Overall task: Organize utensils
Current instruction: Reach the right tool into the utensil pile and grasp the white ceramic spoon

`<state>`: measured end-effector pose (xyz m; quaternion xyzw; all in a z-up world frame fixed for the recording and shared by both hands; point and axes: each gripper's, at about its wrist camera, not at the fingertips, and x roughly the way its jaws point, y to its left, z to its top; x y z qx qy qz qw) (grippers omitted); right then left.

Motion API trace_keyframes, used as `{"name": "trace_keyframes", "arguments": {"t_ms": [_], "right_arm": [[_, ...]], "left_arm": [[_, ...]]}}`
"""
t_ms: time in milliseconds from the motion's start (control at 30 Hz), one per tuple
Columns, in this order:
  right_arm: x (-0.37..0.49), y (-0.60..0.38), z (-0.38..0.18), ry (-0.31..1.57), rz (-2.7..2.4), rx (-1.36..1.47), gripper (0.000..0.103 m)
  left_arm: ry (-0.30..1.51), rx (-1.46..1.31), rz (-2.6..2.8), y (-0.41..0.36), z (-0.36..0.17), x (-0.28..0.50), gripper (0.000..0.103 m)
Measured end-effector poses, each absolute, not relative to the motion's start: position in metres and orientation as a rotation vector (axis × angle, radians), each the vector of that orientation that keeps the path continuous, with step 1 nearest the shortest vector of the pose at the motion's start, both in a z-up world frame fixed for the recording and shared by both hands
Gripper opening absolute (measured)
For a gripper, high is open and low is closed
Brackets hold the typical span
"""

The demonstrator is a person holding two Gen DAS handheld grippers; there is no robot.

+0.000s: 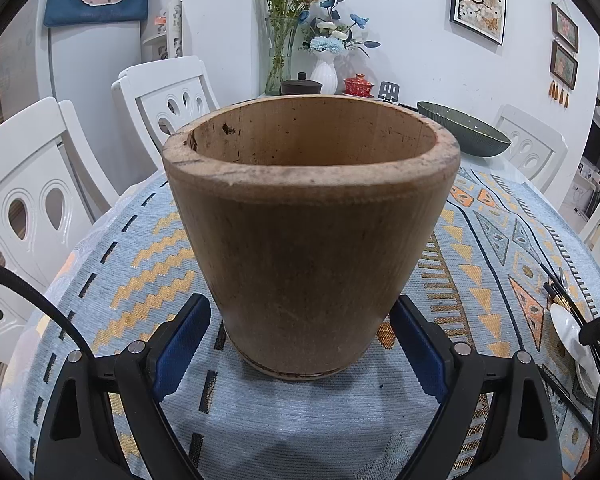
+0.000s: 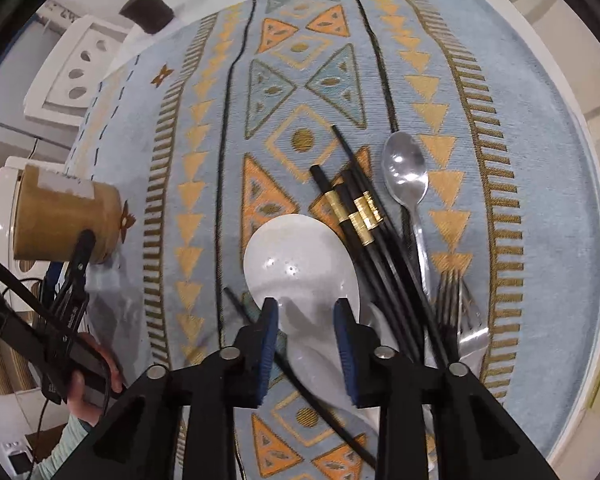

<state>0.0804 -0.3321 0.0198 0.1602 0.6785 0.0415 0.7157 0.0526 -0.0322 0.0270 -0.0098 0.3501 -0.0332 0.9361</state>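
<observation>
The counter is covered by a pale blue cloth patterned with orange and gold triangles, which fills most of the right wrist view. White chairs are seen along the left edge of the left wrist view, and a dark green bowl lies at its upper right.

A wooden holder stands upright at the centre of the left wrist view, its mouth empty as far as can be seen. It is clamped low on its sides by the left tongs, whose blue pads are pressed against its wall. In the right wrist view the same holder appears at the left edge.

The utensils are gathered at the lower centre of the right wrist view. A white ceramic spoon lies bowl-up, with black chopsticks banded in gold just to its right, then a metal spoon and a fork at the lower right. One loose chopstick runs diagonally under the tongs.

The right tongs are held apart above the white spoon's neck; whether the pads touch it cannot be told.
</observation>
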Motion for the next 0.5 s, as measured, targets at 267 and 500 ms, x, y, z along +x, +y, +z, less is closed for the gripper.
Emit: {"name": "trace_keyframes", "arguments": {"t_ms": [267,500], "right_arm": [[0.092,-0.326,0.000,1.528,0.098,0.340,0.058],[0.089,-0.321,0.012,1.513,0.048,0.305,0.038]], "left_arm": [[0.716,-0.020,-0.068,-0.032,0.027,0.053,0.092],[0.716,-0.020,-0.068,-0.032,0.027,0.053,0.092]]}}
